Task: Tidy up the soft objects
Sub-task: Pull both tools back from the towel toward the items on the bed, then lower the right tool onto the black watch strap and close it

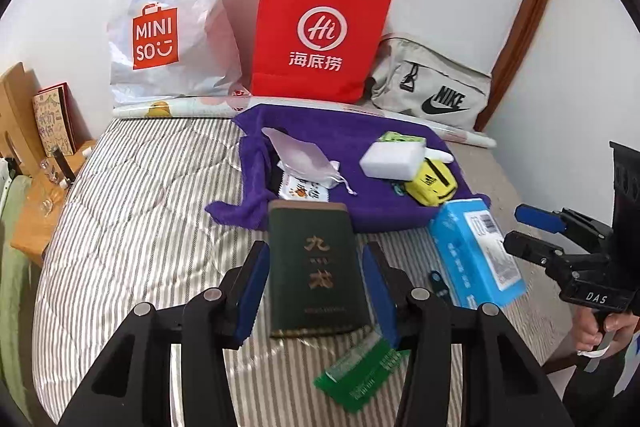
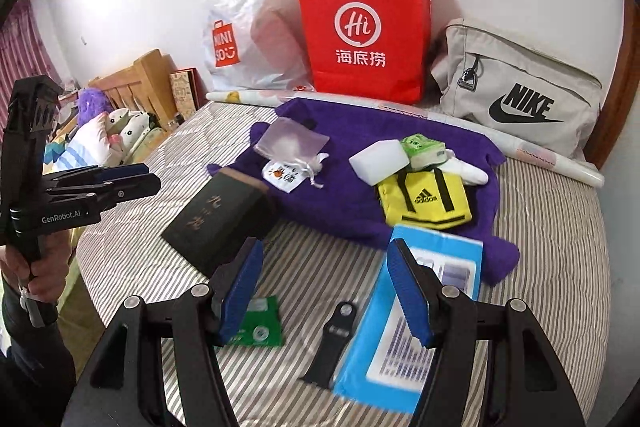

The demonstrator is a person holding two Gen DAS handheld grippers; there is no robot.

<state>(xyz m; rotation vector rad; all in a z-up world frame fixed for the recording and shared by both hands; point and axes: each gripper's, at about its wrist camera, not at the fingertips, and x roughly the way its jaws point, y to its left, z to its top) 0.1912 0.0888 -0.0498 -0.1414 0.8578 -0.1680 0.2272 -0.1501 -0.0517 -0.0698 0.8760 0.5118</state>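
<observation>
A purple towel (image 1: 360, 131) (image 2: 352, 131) lies spread on the striped bed. On it rest a sheer white pouch (image 1: 300, 155) (image 2: 288, 139), a white foam block (image 1: 390, 159) (image 2: 378, 157) and a small yellow Adidas bag (image 1: 430, 183) (image 2: 424, 199). My left gripper (image 1: 316, 291) (image 2: 132, 179) hovers open above a dark green box (image 1: 312, 267) (image 2: 216, 215), apart from it. Over a blue packet (image 1: 476, 251) (image 2: 384, 355) my right gripper (image 2: 326, 291) (image 1: 532, 233) is open, with nothing between its fingers.
Against the wall stand a white Miniso bag (image 1: 160, 39), a red paper bag (image 1: 320, 31) and a grey Nike bag (image 2: 520, 95), with a paper roll (image 1: 180, 109) in front. A green card (image 2: 260, 327) and a black clip (image 2: 336, 339) lie on the bed. A wooden headboard (image 2: 136, 83) stands left.
</observation>
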